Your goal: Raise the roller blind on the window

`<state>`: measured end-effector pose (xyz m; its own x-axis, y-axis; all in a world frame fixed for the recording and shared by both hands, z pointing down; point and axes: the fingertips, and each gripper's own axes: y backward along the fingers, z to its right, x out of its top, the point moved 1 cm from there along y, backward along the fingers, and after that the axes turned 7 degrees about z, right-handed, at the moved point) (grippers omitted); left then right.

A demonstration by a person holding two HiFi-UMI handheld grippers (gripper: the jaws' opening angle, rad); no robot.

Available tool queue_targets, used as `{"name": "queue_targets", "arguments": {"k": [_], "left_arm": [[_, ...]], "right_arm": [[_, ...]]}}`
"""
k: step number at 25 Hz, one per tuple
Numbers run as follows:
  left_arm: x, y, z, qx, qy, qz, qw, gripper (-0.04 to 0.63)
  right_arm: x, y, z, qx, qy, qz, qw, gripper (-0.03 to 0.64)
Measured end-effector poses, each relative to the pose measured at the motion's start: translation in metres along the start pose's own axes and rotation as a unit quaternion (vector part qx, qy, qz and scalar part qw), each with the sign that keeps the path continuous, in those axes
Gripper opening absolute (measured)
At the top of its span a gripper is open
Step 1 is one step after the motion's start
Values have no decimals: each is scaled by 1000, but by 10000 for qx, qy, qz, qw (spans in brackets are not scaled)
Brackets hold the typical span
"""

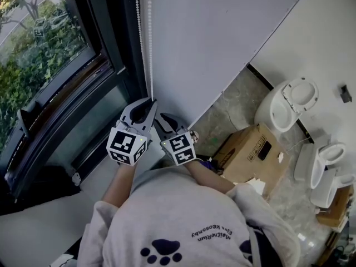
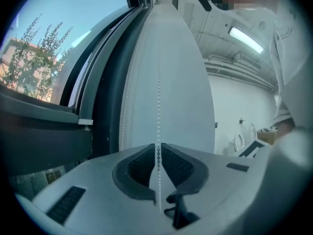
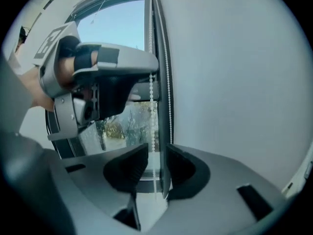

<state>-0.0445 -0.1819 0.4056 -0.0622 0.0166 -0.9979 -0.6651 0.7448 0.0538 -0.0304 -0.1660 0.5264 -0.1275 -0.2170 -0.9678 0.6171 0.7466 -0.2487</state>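
Note:
A white bead chain (image 1: 149, 43) hangs in two strands along the edge of the white wall (image 1: 222, 32), beside the dark window frame (image 1: 83, 107). My left gripper (image 1: 151, 101) is shut on one strand; in the left gripper view the chain (image 2: 158, 106) runs straight down into the pinched pads of that gripper (image 2: 158, 149). Just below and to the right, my right gripper (image 1: 165, 121) stands open. In the right gripper view its jaws (image 3: 156, 153) are apart, with the chain (image 3: 152, 111) hanging loose between them under the left gripper (image 3: 98, 77). The blind's fabric is out of sight.
Through the window (image 1: 39, 54) I see trees and bushes. A cardboard box (image 1: 250, 152) lies on the floor at my right, with white ceramic toilets (image 1: 292, 102) and more fixtures (image 1: 328, 166) beyond it. The second chain strand (image 3: 169, 82) hangs close to the wall.

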Motion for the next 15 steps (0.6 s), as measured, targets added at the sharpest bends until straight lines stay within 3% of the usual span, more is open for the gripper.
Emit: {"name": "queue_targets", "arguments": {"k": [2,3,7,12,15], "left_arm": [[-6,0,0,85,-109,-119,9998,161],[-8,1,-1,138,-66,-103,9998,183],[-1,11,-6,380,188,172,9990,183],[25,29,-10,748,-173,446,9961,176],[41,40,-11,1020,-439,525,9924,118]], "right_arm": [[14,4,1,-75,37,232,9997,110],[21,7,2,-122,80,339,9993,110],[54,18,2,-366,355,726,9961,110],[104,41,4,-631,514,1373,9872,110],[135,57,5,-822,630,1725,9795,110]]}}
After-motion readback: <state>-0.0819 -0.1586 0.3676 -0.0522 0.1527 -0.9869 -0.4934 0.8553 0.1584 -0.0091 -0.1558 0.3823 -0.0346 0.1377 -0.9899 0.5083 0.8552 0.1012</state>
